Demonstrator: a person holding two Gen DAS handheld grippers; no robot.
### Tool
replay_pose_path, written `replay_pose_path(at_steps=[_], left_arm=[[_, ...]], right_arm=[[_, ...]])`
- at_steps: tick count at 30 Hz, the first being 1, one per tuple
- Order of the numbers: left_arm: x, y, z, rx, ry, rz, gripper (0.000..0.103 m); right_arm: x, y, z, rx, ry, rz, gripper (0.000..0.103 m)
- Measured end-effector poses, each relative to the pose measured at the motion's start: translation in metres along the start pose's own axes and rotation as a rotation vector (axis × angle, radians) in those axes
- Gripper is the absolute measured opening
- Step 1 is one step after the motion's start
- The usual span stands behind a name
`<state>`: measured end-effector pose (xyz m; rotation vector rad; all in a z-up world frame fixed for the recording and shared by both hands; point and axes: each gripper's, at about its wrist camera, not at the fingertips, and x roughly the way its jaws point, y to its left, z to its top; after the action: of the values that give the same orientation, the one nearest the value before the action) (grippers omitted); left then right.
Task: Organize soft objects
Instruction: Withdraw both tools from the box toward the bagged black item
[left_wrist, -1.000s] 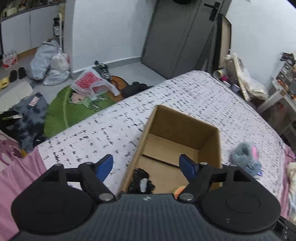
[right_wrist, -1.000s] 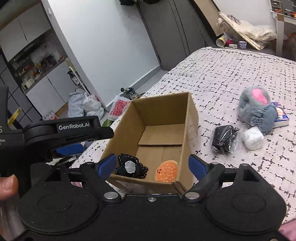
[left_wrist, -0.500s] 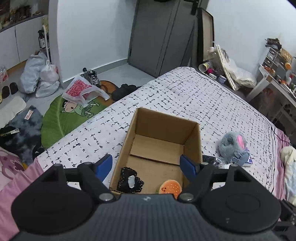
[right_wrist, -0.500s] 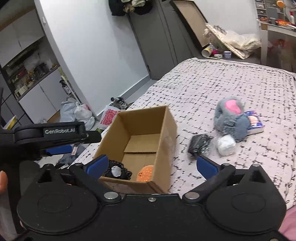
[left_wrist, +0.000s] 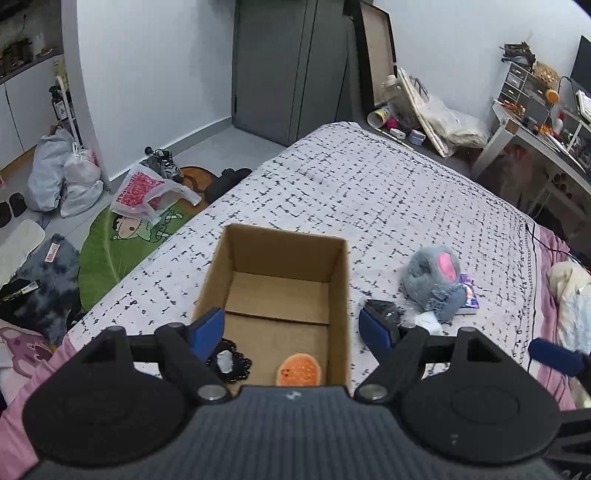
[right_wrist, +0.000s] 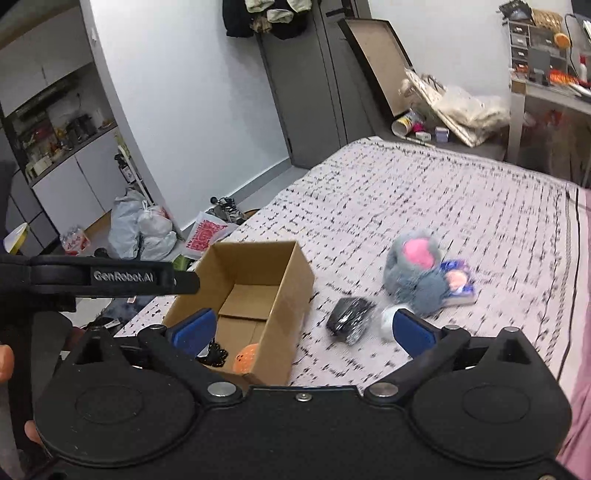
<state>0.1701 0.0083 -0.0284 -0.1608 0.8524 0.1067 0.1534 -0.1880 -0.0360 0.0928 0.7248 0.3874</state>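
Cardboard box (left_wrist: 280, 295), open-topped, sitting on the patterned bedspread (left_wrist: 388, 192) near its left edge. Holding, at the near end of its floor, an orange burger-shaped plush (left_wrist: 300, 373) and, just left of that, a black lace piece (left_wrist: 229, 363) with a white centre. Remaining floor of the box showing bare cardboard flaps.

Lying to the right of the box on the bedspread: a black wrapped bundle (right_wrist: 349, 319) nearest its right wall, then a small white soft ball (right_wrist: 388, 322), then a grey plush with pink ear (left_wrist: 436, 280), fluffy and slumped, leaning against a blue-purple packet (right_wrist: 458, 284). All four sitting outside the box, close together; right wrist view blurring here.

Left gripper (left_wrist: 293, 332) hovering above the near end of the box, blue pads spread wide, one on each side of the right wall's line, grasping nothing. Right gripper (right_wrist: 304, 330) hovering nearer the box's right wall, fingers likewise wide apart and empty, the black bundle showing between them. Left gripper's black body crossing the right wrist view just left of the box.

Beyond the box's left side, on the floor: a green cartoon mat (left_wrist: 118, 251), a red-printed plastic bag (left_wrist: 142, 192), tied white bags (left_wrist: 62, 173). Beyond its far side, a grey wardrobe (left_wrist: 288, 66).
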Motion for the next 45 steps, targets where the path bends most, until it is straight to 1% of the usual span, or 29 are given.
replay_pose_path(at_steps=[3,5,9,15,17,21,27,30,33,35,37,39,40,45], left_arm=[[-0.003,-0.013,0.004,0.014,0.001,-0.004,0.079],[-0.004,-0.025,0.007,0.034,0.012,0.014,0.079],[-0.009,-0.045,0.010,0.073,-0.004,0.038,0.079],[-0.003,-0.066,0.015,0.059,0.005,0.046,0.079],[0.001,-0.071,0.016,0.048,0.005,0.048,0.079],[0.012,-0.079,0.015,0.012,0.005,0.030,0.079],[0.037,-0.098,0.011,0.012,0.008,0.036,0.079],[0.052,-0.104,0.007,0.001,0.031,0.024,0.079],[0.068,-0.108,0.005,-0.013,0.056,0.023,0.079],[0.078,-0.111,0.004,-0.014,0.071,0.035,0.079],[0.090,-0.115,0.002,0.011,0.087,0.025,0.079],[0.100,-0.119,0.002,0.029,0.096,0.039,0.079],[0.105,-0.120,0.002,0.028,0.099,0.043,0.079],[0.131,-0.118,0.001,-0.012,0.145,0.029,0.079]], right_arm=[[-0.010,-0.013,0.011,-0.019,-0.015,-0.025,0.103],[-0.015,-0.023,0.016,-0.006,-0.021,-0.029,0.103],[-0.015,-0.047,0.025,0.029,-0.009,-0.038,0.103],[-0.007,-0.069,0.036,0.039,0.034,-0.046,0.103],[-0.003,-0.076,0.038,0.050,0.037,-0.044,0.103],[0.010,-0.098,0.026,0.140,0.026,-0.034,0.103],[0.039,-0.123,0.002,0.223,0.078,-0.020,0.103],[0.049,-0.131,-0.005,0.246,0.083,-0.028,0.103],[0.056,-0.144,-0.009,0.324,0.055,0.016,0.103],[0.063,-0.149,-0.010,0.352,0.062,0.041,0.102],[0.073,-0.153,-0.011,0.375,0.077,0.065,0.102],[0.083,-0.157,-0.012,0.391,0.104,0.077,0.096],[0.089,-0.158,-0.013,0.397,0.118,0.086,0.095],[0.110,-0.166,-0.019,0.423,0.169,0.118,0.082]])
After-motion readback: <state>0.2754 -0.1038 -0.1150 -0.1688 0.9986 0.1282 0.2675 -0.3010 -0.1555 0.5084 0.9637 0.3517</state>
